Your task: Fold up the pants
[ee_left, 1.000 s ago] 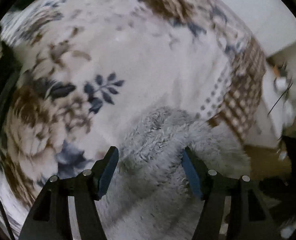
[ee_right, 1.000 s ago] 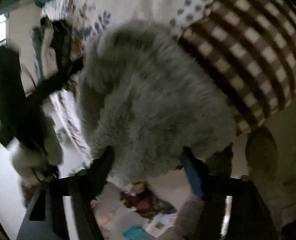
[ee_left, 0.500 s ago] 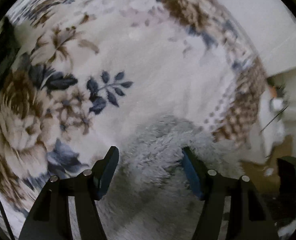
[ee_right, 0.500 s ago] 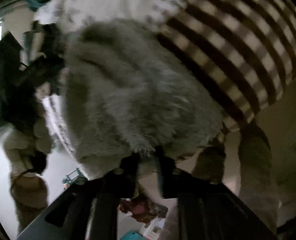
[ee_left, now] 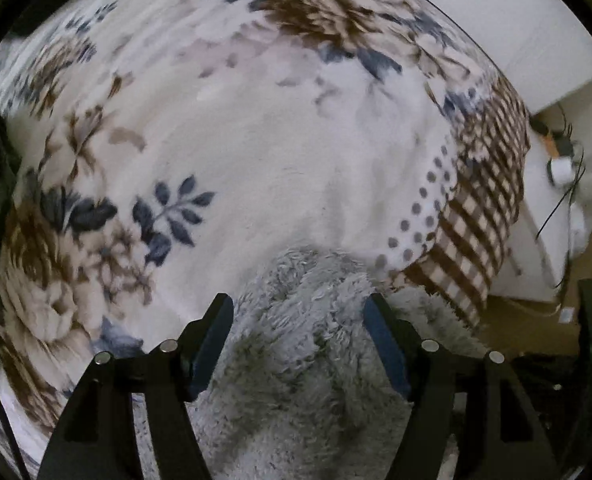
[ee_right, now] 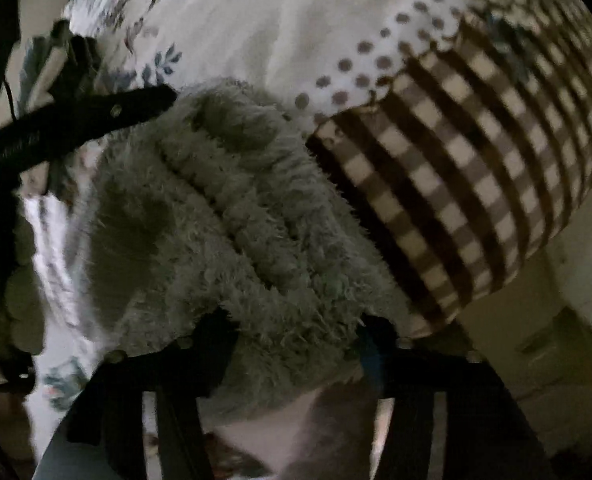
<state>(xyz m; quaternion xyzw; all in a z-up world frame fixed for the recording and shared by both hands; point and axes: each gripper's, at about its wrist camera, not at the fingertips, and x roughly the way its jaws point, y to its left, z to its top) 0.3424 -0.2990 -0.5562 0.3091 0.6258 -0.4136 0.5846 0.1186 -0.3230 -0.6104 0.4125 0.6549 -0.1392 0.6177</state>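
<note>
The grey fluffy pants (ee_left: 296, 340) lie bunched at the near edge of a bed covered by a floral blanket (ee_left: 256, 140). My left gripper (ee_left: 297, 344) is open, its jaws wide apart over the pants' upper end. In the right wrist view the pants (ee_right: 232, 216) show a ribbed waistband and hang over the bed's edge. My right gripper (ee_right: 296, 344) is open, its fingers on either side of the pants' lower edge. The left gripper's finger (ee_right: 96, 116) shows at the pants' far left.
The blanket's brown checked border (ee_right: 475, 168) drapes over the bed's corner to the right of the pants. A white cabinet with cables (ee_left: 563, 184) stands right of the bed. The floor with clutter (ee_right: 236, 460) lies below the right gripper.
My right gripper was open, shut on the pants' edge half a second ago, and is open again. The left gripper stayed open and shifted slightly over the pants.
</note>
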